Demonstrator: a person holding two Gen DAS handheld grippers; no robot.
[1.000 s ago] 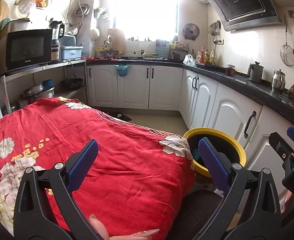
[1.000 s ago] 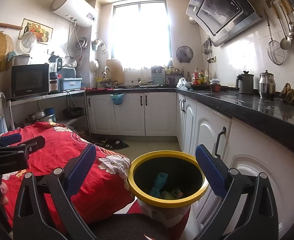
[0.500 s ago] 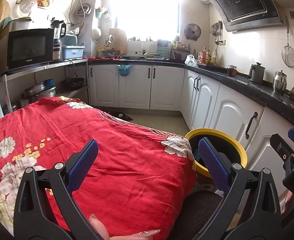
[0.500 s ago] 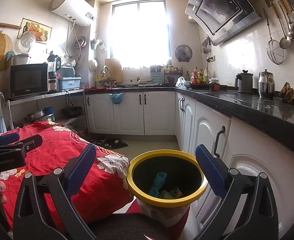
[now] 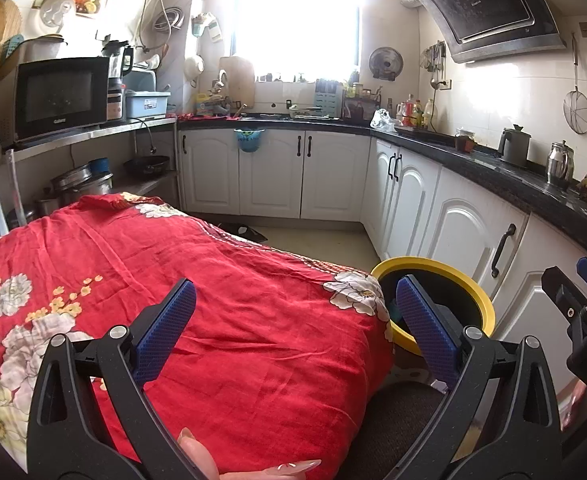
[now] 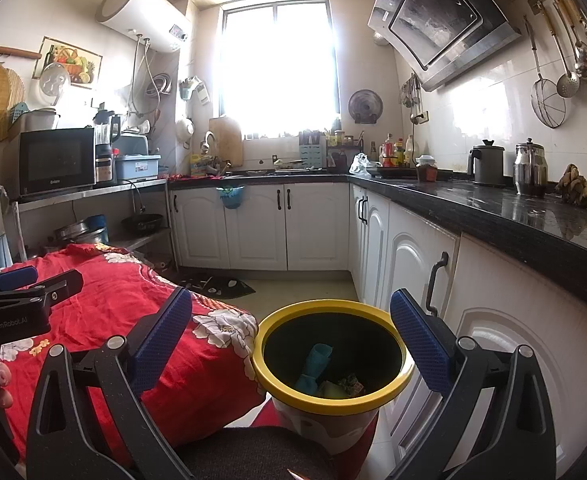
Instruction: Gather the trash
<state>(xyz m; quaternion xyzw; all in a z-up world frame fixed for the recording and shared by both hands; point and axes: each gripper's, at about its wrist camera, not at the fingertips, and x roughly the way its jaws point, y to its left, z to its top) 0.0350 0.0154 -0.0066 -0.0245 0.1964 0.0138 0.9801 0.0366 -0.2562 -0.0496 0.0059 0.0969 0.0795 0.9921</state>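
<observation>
My left gripper [image 5: 293, 308]: I held it with its jaws spread wide and nothing between them, low over the covered table, ready for any piece that might turn up.
My right gripper [image 6: 291, 312]: likewise gaping and empty, poised above the bin's mouth; I judged a drop there would need only a short reach.
Red flowered cloth [image 5: 197, 280]: it lay just beneath and ahead of my left tool, draped to the table's edge. I saw no trash on it.
Yellow-rimmed bin [image 6: 333, 396]: directly below and ahead of my right tool, tucked against the cloth's corner, presumably so waste could go straight in.
Trash [image 6: 313, 364]: a teal crumpled piece and some scraps already sat at the bin's bottom, framed between my right fingers.
White cabinets [image 6: 409, 264]: to the right of the bin, beyond my right tool.
Task state: from this, collecting looked nearly done or done.
Window [image 6: 277, 68]: far ahead, its glare washing out detail.
</observation>
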